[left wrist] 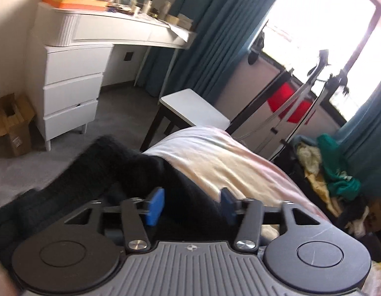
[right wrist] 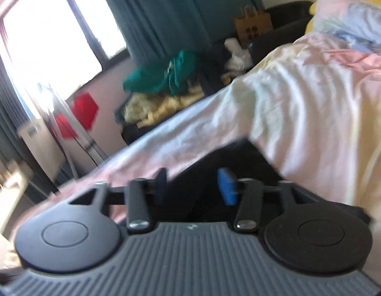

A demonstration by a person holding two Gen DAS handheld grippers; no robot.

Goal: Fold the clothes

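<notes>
Much of what you are working on is cut off: the black garment (left wrist: pixel 131 172) runs under the body of your left gripper (left wrist: pixel 189 203) at the bottom of the left wrist view, and its lower left part slides out past the frame edge. In the right wrist view the same black garment (right wrist: pixel 222 157) shows only as a dark wedge in the lower centre, its edges smeared by blur, so you cannot tell which part of it this is. The whole right view is soft.

Your left gripper has its two blue pads (left wrist: pixel 154 204) standing well apart, with dark fabric lying in the gap; the pads do not press on it. Your right gripper (right wrist: pixel 194 187) is likewise spread, one blue pad (right wrist: pixel 226 187) clear and the other in shadow, with black cloth between them but not pinched.

The garment lies on the near edge of the bed (left wrist: pixel 227 157), draped off it toward the lower left in the left view.

Counted: one black garment, two grippers, one bed with pale pink and cream bedding. In the upper left of the left view stands one white dresser (left wrist: pixel 69 93) with three drawers showing, and mid-frame one white-topped stool (left wrist: pixel 193 108). At right is one heap of clothes (left wrist: pixel 333 170), green and yellow among them, too jumbled to count.
</notes>
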